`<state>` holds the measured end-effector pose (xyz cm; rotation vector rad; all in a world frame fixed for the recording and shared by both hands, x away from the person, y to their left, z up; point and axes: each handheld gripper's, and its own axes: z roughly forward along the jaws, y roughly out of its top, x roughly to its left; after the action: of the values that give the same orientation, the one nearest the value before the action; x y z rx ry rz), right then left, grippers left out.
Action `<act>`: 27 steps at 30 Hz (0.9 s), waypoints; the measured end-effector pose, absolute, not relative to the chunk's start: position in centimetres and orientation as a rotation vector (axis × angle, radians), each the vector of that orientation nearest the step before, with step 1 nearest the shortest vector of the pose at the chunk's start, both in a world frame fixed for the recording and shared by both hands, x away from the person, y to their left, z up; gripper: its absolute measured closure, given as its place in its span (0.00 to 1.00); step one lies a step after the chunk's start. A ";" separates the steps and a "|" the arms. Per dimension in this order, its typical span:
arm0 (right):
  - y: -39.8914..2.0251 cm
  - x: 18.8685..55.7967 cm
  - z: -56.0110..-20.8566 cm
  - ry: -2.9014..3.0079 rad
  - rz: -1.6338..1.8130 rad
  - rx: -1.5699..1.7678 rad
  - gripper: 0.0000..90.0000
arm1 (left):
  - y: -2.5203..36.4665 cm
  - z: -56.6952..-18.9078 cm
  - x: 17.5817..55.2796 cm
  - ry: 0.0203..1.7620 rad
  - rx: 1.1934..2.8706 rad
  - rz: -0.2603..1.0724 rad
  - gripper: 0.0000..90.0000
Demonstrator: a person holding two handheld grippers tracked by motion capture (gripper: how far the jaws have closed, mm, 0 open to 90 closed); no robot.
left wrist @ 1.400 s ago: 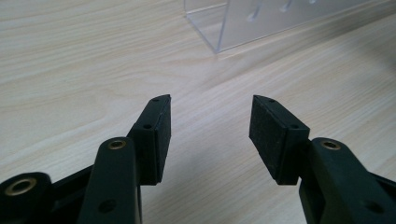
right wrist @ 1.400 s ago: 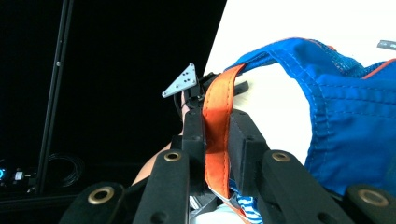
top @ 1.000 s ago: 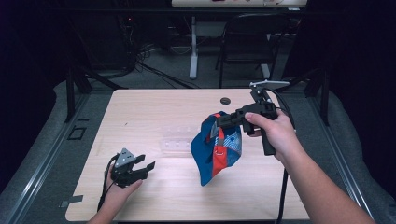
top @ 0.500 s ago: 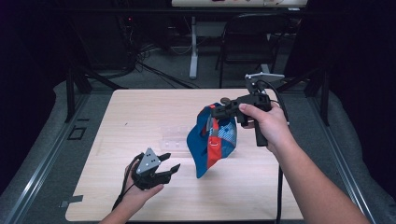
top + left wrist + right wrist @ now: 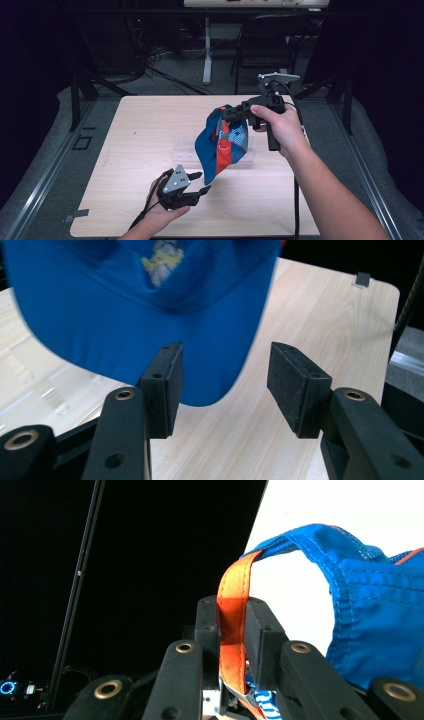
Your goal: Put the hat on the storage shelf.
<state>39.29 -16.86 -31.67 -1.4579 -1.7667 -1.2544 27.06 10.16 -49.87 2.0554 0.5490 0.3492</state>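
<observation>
Blue cap held aloft by its strap; left tongs moved in beneath the brim

Blue baseball cap (image 5: 220,150), with orange strap (image 5: 231,630) and a printed emblem on the crown: hangs clear above the wooden desk (image 5: 135,140), suspended from the right tongs (image 5: 227,114). The right gripper view shows those jaws pressed together on the orange strap, the blue fabric draping off to one side.

Left tongs (image 5: 200,182): jaws spread, nothing between them. Low over the near part of the desk, just below and beside the cap's brim. In the left gripper view the brim's rounded edge sits directly past the gap between the pads (image 5: 167,385).

Clear plastic tray (image 5: 187,150): lies on the desk beneath the cap, partly hidden by it.

Change from half a second earlier: the left tongs have shifted rightward, closer to the brim; the right hand (image 5: 282,127) keeps the cap at much the same height and place.
</observation>
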 end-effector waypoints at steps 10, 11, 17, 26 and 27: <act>-17.1 39.0 -31.2 -1.777 -1.266 -1.453 0.87 | 9.0 -50.8 27.6 0.544 2.102 0.379 0.75; -17.1 38.9 -31.1 -1.778 -1.268 -1.457 0.87 | 9.0 -50.8 27.6 0.542 2.100 0.382 0.79; -17.3 39.1 -31.2 -1.781 -1.272 -1.458 0.87 | 9.5 -50.5 27.8 0.547 2.078 0.398 0.91; -17.2 39.0 -30.5 -1.791 -1.293 -1.462 0.87 | 10.5 -49.8 28.2 0.595 2.049 0.445 0.96; -17.1 39.0 -30.5 -1.790 -1.294 -1.462 0.87 | 10.5 -49.8 28.3 0.597 2.047 0.449 0.96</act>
<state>39.01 -17.15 -30.45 -1.4619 -1.7905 -1.2939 28.27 10.55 -49.79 2.0471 0.5967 0.4487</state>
